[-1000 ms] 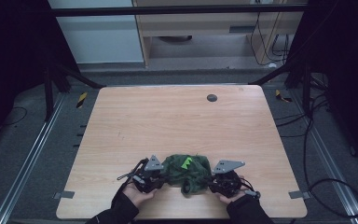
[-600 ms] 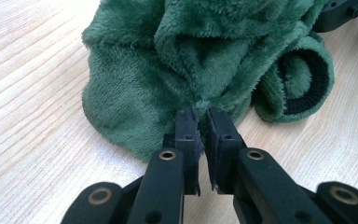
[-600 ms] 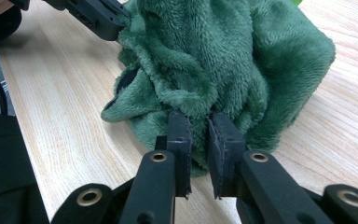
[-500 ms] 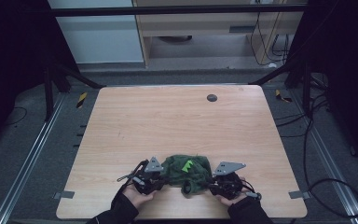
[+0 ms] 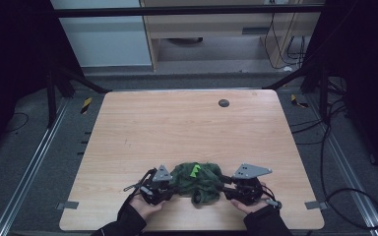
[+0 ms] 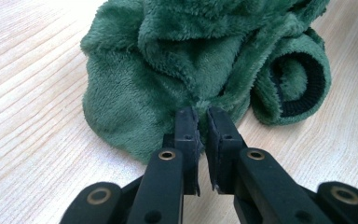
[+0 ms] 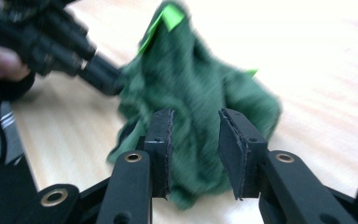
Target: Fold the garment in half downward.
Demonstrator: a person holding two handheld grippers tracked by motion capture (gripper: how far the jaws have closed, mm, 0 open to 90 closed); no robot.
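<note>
A crumpled dark green fleece cloth (image 5: 197,179) with a bright green tag (image 5: 195,170) lies near the table's front edge, between both grippers. My left gripper (image 5: 174,183) is at its left side. In the left gripper view it (image 6: 201,114) is shut on a fold of the cloth (image 6: 186,56), and a rolled cuff with black lining (image 6: 303,88) shows to the right. My right gripper (image 5: 221,184) is at the cloth's right side. Its jaws (image 7: 196,116) have just been opening; the cloth (image 7: 191,88) lies between them, pads apart from it. The left gripper (image 7: 107,77) shows beyond.
The light wooden table (image 5: 187,128) stretches away beyond the cloth, with a small dark round spot (image 5: 223,103) near its far edge. Grey tape tabs (image 5: 314,204) mark the front corners. Cables (image 5: 344,196) lie on the floor at the right.
The right gripper's jaws have spread apart from the cloth. Both hands and the cloth bundle stay about where they were.
</note>
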